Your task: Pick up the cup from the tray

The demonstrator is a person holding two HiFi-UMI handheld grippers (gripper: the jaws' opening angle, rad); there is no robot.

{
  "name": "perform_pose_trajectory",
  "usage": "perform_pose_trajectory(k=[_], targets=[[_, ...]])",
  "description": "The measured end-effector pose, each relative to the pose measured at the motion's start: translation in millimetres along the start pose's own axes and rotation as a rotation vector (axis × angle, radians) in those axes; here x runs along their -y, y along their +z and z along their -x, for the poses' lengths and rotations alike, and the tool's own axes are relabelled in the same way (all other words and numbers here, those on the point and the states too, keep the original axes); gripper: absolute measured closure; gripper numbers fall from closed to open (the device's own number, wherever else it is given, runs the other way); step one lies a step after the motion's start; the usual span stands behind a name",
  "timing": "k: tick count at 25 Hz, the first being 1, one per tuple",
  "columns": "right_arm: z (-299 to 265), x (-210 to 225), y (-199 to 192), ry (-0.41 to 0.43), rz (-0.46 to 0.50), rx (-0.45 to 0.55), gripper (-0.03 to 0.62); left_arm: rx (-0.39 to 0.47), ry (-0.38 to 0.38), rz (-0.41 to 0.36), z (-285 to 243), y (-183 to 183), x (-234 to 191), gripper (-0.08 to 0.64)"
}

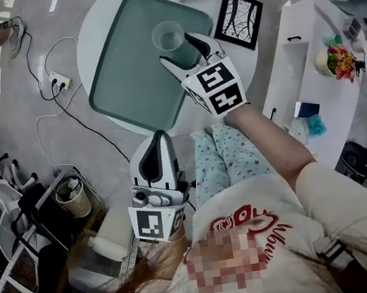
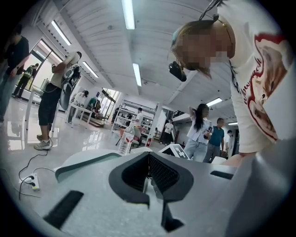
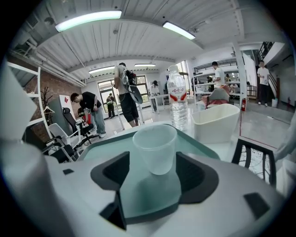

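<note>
The small translucent plastic cup (image 1: 168,37) stands upright on the teal rectangular tray (image 1: 124,69), near the tray's far right corner, and has not been lifted as far as the pictures show. The right claw (image 1: 175,48) has its two dark jaws apart, one on each side of the cup. In the right gripper view the cup (image 3: 155,148) sits squarely between them with a sliver of tray showing on either side, so the right claw (image 3: 152,167) looks placed for the grasp but not yet clamped. By that reading the approach is done. What is left is to close the jaws on the cup's thin wall, gently since it probably gives, and then raise it clear of the tray. The left claw (image 1: 157,146) is held well back from the tray, low beside the person's lap. In the left gripper view its jaws are together with nothing between them (image 2: 149,173), and it plays no part at present. The tray rests on a round white tabletop (image 1: 94,26). Beyond it stand a clear plastic water bottle (image 3: 177,104) and a white rectangular tub (image 3: 217,122), and a black-framed picture (image 1: 237,10) lies to the tray's right.
</note>
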State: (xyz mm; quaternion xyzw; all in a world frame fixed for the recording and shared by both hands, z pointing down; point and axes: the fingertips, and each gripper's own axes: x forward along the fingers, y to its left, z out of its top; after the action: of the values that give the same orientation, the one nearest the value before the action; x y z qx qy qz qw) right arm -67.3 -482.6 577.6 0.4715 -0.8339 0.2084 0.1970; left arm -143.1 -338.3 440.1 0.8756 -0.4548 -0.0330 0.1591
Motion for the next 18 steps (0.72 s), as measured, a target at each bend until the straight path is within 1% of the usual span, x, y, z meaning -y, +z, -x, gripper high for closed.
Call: perform_pose_trajectory(k=[5, 11, 14, 18], targets=[[-5.5, 1.3, 1.1, -0.009, 0.005, -0.031, 0.305, -0.003, 0.002, 0.009, 1.2, -0.5, 0.0, 0.546], [-12.8, 7.3, 1.3, -0.026, 0.038, -0.075, 0.304, 0.002, 0.01, 0.018, 1.7, 2.6, 1.3, 0.546], [-16.5, 6.2, 2.1, -0.014, 0.038, -0.083, 0.302, 0.004, 0.014, 0.018, 2.3, 3.5, 1.3, 0.546], [-23.4, 6.3, -0.5, -0.001, 0.063, -0.097, 0.302, 0.005, 0.023, 0.012, 5.6, 0.6, -1.3, 0.546]])
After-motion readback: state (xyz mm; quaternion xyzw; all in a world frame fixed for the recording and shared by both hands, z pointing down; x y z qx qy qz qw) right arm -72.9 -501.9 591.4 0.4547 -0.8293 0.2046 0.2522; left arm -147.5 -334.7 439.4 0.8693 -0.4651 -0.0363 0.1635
